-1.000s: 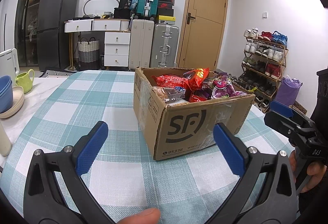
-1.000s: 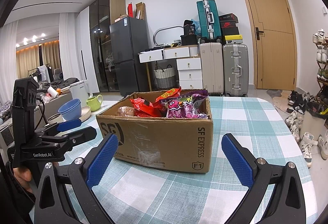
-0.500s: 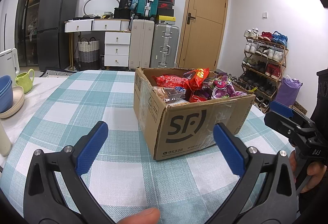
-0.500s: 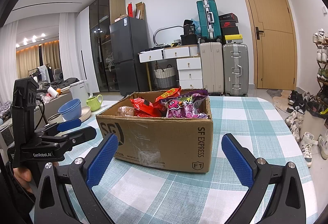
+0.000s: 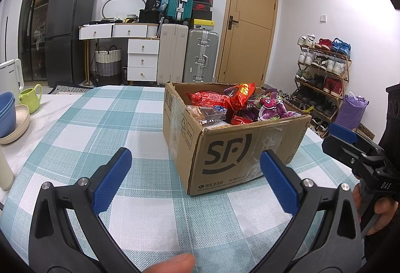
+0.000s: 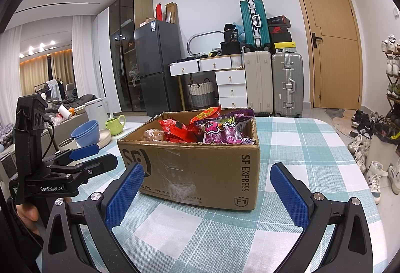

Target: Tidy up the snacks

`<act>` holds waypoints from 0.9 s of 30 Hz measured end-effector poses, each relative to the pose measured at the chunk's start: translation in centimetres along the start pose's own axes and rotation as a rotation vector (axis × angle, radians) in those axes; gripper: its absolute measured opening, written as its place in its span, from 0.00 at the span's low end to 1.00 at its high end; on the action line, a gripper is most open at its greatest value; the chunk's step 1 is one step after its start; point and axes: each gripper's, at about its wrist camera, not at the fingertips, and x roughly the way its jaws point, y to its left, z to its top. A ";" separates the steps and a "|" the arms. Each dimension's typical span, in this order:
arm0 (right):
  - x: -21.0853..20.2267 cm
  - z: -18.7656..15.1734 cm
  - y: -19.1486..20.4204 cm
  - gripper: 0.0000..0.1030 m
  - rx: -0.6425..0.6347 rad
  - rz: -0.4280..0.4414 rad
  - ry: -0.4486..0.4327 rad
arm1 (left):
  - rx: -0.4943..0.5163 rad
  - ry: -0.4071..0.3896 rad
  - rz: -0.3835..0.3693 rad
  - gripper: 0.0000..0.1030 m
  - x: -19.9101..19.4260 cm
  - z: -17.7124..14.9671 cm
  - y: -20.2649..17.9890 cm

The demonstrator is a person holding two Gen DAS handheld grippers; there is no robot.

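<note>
A brown cardboard SF box (image 5: 232, 148) stands on the checked tablecloth and also shows in the right wrist view (image 6: 200, 168). It holds several snack packets: red ones (image 5: 207, 99) (image 6: 175, 129), a purple one (image 5: 268, 108) (image 6: 225, 133) and a clear bag of brown snacks (image 5: 206, 114). My left gripper (image 5: 195, 165) is open and empty, just in front of the box's left corner. My right gripper (image 6: 203, 183) is open and empty, in front of the box's right corner. Each gripper also shows in the other's view (image 6: 82, 155) (image 5: 345, 138).
The table (image 5: 75, 128) carries blue bowls (image 6: 86, 131) stacked on a beige plate, a green mug (image 6: 115, 124) and a white kettle (image 6: 97, 109) at its left. Suitcases (image 5: 200, 55), drawers and a door stand behind; a shoe rack (image 5: 322, 68) is to the right.
</note>
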 end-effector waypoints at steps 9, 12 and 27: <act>0.0 0.0 0.0 1.00 0.000 -0.001 0.001 | 0.000 0.001 0.001 0.99 0.1 0.0 0.1; 0.0 0.0 0.0 1.00 0.001 -0.001 0.000 | -0.001 0.000 0.001 0.99 0.0 0.0 0.1; 0.0 0.1 0.0 1.00 0.002 0.001 0.001 | 0.002 -0.001 0.004 0.99 0.0 -0.1 0.1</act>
